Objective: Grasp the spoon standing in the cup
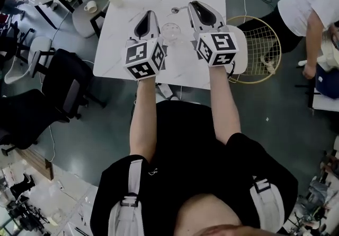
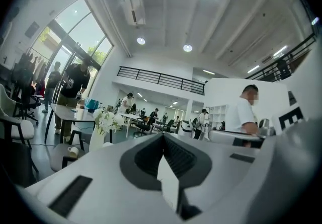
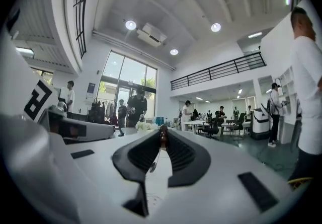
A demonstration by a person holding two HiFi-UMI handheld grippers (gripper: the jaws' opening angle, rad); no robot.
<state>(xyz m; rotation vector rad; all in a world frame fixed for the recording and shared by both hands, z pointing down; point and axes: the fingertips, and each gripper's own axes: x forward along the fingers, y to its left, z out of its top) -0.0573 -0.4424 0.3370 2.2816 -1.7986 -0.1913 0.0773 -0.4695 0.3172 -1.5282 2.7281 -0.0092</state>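
- Both bare forearms reach straight forward over the white table [image 1: 122,1], one on each side of the clear glass cup [image 1: 170,32], with the marker cubes turned up.
- Left gripper [image 2: 163,137]: just left of the cup, jaws together, nothing between them.
- Right gripper [image 3: 162,131]: just right of the cup, its tips past the cup's far rim. The jaws are pinched almost together on the top of the spoon [image 3: 163,137].
- Spoon: a thin, wire-like stem with a dark brownish upper end at the jaw tips, slanting down to a small bowl end. It lies just beyond the cup's far side. Whether its lower end reaches into the cup I cannot tell.
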